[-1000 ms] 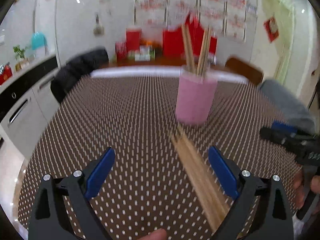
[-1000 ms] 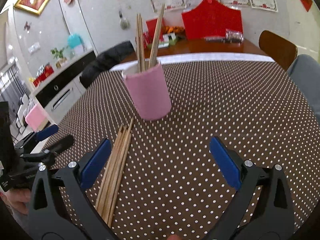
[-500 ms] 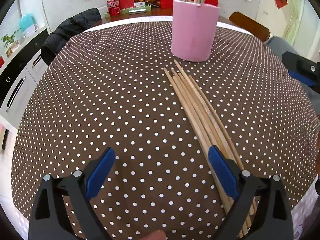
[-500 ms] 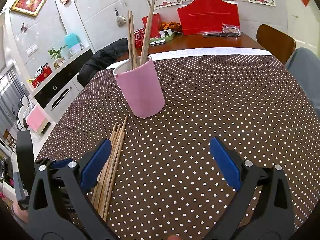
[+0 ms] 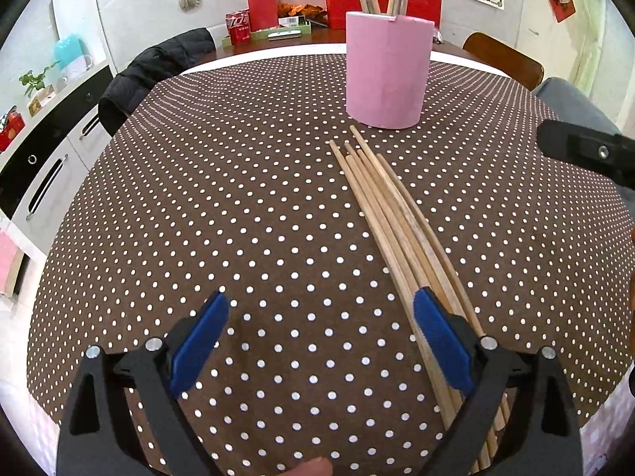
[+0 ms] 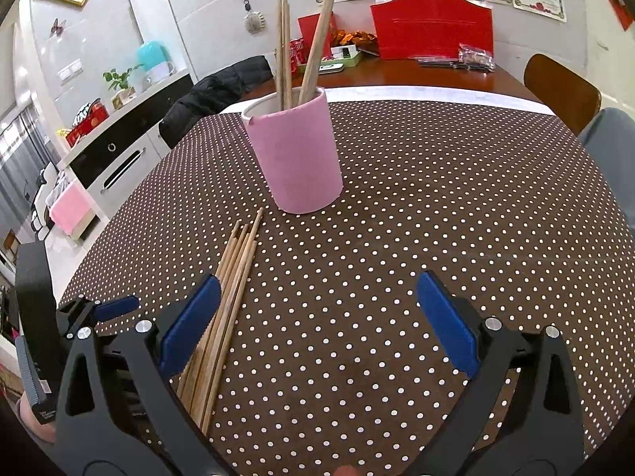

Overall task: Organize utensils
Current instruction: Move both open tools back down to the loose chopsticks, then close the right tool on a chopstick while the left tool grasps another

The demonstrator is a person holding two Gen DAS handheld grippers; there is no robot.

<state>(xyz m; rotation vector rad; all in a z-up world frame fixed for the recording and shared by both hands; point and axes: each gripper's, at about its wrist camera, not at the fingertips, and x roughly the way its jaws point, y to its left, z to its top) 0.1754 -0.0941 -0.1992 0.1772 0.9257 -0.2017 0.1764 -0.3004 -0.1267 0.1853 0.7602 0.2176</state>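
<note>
left gripper point(image 5: 319, 319): my view has the jaws spread wide, nothing pinched | right gripper point(image 6: 317, 303): same deal, wide apart and holding nothing | both low, pointing forward

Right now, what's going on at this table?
A person holds two grippers over a brown polka-dot tablecloth, sorting chopsticks. A few chopsticks already stand in the pink cup; a loose bundle of chopsticks lies flat in front of it. The left gripper and right gripper are both open and empty, each with one finger beside or over the bundle. Nothing is gripped yet.
</note>
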